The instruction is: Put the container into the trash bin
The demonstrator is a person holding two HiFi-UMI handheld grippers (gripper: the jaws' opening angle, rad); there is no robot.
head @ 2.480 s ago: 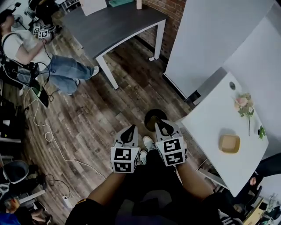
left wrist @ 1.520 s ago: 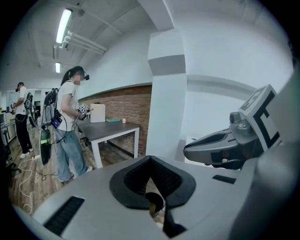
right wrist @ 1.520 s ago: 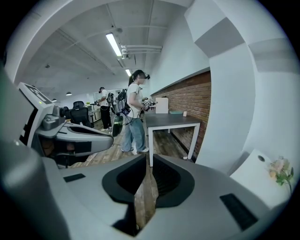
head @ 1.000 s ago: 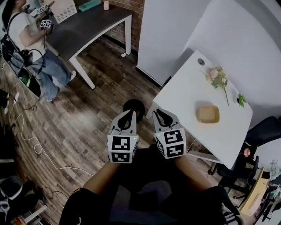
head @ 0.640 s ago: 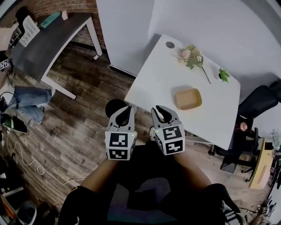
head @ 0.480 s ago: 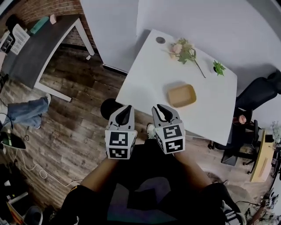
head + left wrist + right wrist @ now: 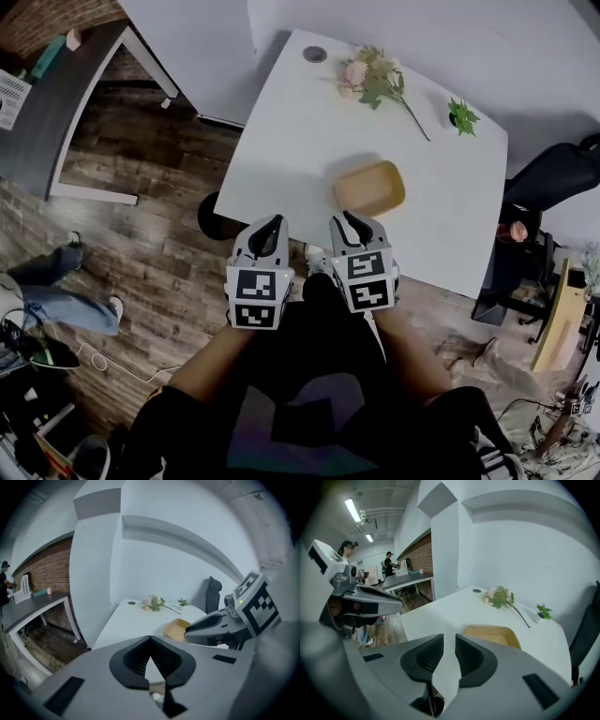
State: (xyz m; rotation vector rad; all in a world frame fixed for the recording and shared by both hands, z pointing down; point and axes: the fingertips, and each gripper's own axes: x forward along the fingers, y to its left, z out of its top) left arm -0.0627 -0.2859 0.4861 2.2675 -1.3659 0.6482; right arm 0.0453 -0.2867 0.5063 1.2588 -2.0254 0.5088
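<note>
The tan shallow container [image 7: 368, 187] lies empty on the white table [image 7: 281, 141], just beyond my two grippers. My right gripper [image 7: 347, 218] hangs over the table's near edge, pointing at the container [image 7: 492, 634]. Its jaws stand slightly apart and are opening, with nothing between them. My left gripper [image 7: 272, 223] is beside it, over the floor, its tips together and empty. A black round bin [image 7: 214, 217] stands on the wooden floor by the table's near left side. In the left gripper view the container [image 7: 177, 629] shows past the right gripper [image 7: 206, 630].
A pink flower stem [image 7: 370, 77] and a small green plant [image 7: 461, 116] lie at the table's far side. A grey desk [image 7: 56, 103] stands at upper left, a black chair [image 7: 553, 173] at right. A person's legs [image 7: 56, 281] are on the floor at left.
The view has swung from the open floor toward the white table. Both grippers have come up to its near edge, and the container now lies right ahead of them.
</note>
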